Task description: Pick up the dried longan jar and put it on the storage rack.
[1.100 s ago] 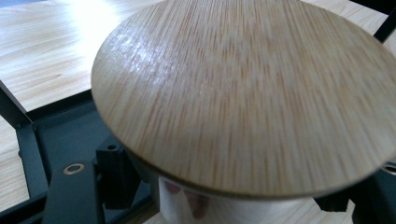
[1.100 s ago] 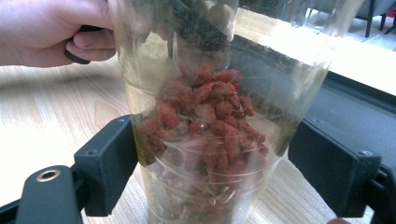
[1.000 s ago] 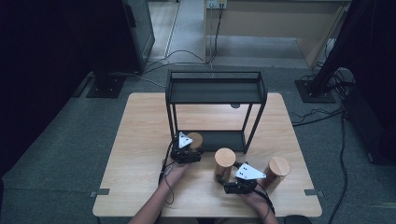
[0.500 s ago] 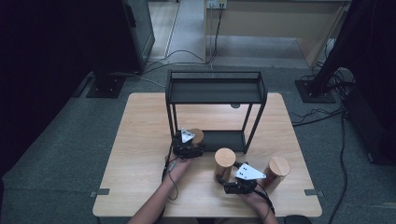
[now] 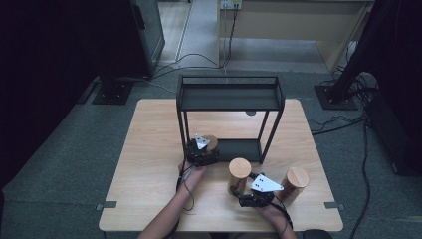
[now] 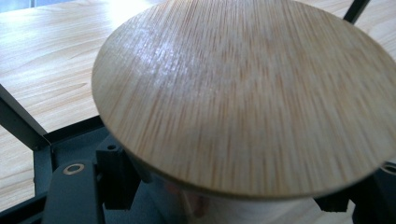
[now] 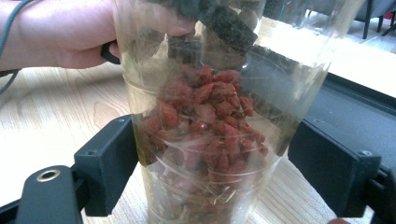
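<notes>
Now, two jars in two claws

Left claw is clamped on a wooden-lidded jar at the rack's lower shelf, 9 o'clock end; right claw grips the berry jar standing on the surface at 5 o'clock of it

Both hand-held grippers, the left gripper and the right gripper, are black, each topped with a grey three-cornered plate, trailing a thin dark cable behind the blocky, screw-fastened fingers.
</notes>
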A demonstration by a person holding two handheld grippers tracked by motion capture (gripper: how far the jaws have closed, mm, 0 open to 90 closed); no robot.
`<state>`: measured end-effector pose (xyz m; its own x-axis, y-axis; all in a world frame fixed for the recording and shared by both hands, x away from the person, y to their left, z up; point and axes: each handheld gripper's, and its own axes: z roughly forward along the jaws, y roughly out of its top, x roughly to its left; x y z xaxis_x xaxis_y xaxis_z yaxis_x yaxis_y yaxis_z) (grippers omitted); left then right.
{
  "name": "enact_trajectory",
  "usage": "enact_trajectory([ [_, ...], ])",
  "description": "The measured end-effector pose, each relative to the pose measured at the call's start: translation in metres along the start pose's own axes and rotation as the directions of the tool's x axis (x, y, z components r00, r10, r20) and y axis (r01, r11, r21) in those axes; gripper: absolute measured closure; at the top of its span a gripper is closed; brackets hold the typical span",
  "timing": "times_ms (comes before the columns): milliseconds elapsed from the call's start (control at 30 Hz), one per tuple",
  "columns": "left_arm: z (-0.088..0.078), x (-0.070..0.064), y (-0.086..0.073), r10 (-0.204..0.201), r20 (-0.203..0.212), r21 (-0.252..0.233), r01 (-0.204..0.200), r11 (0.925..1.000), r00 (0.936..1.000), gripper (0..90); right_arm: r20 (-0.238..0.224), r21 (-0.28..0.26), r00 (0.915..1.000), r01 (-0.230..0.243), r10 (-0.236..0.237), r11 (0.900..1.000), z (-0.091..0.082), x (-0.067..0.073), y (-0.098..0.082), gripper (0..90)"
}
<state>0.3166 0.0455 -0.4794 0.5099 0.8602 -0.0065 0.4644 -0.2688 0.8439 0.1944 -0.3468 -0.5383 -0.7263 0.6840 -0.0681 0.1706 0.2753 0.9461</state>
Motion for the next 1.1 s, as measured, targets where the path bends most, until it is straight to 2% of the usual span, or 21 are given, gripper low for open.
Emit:
enact_trajectory([
  [300,0.009,-0.004,0.003,-0.007,-0.027,0.001,0.007,1.0000,0.9996,25.4,0.001,-0.002,1.0000,-0.001,0.001,1.000,0.000,0.000,0.000,16.9],
  [500,0.013,-0.005,0.002,-0.005,-0.044,-0.015,0.005,0.9999,0.9990,25.4,0.000,-0.002,1.0000,-0.004,0.004,1.000,0.000,0.000,0.000,16.9],
  [733,0.014,-0.004,0.001,-0.003,-0.044,-0.020,0.002,0.9998,0.9990,25.1,-0.001,-0.001,1.0000,-0.004,0.004,1.000,0.000,0.000,0.000,16.9],
  [800,0.015,-0.004,0.001,-0.021,-0.037,-0.023,0.020,0.9995,0.9991,22.0,-0.001,-0.001,1.0000,-0.004,0.004,1.000,0.000,0.000,0.000,16.9],
  [900,0.014,-0.005,0.001,-0.021,-0.042,-0.019,0.021,0.9996,0.9989,21.0,-0.002,0.000,1.0000,-0.005,0.005,1.000,-0.001,0.000,0.000,16.9],
  [1067,0.013,-0.008,0.001,-0.013,-0.054,-0.004,0.012,0.9999,0.9984,21.0,-0.001,-0.002,1.0000,-0.005,0.005,1.000,0.000,0.000,0.000,16.9],
  [1100,0.013,-0.012,-0.001,0.000,-0.065,-0.001,0.000,1.0000,0.9979,20.9,-0.001,-0.002,1.0000,-0.005,0.005,1.000,0.000,0.000,0.000,16.9],
])
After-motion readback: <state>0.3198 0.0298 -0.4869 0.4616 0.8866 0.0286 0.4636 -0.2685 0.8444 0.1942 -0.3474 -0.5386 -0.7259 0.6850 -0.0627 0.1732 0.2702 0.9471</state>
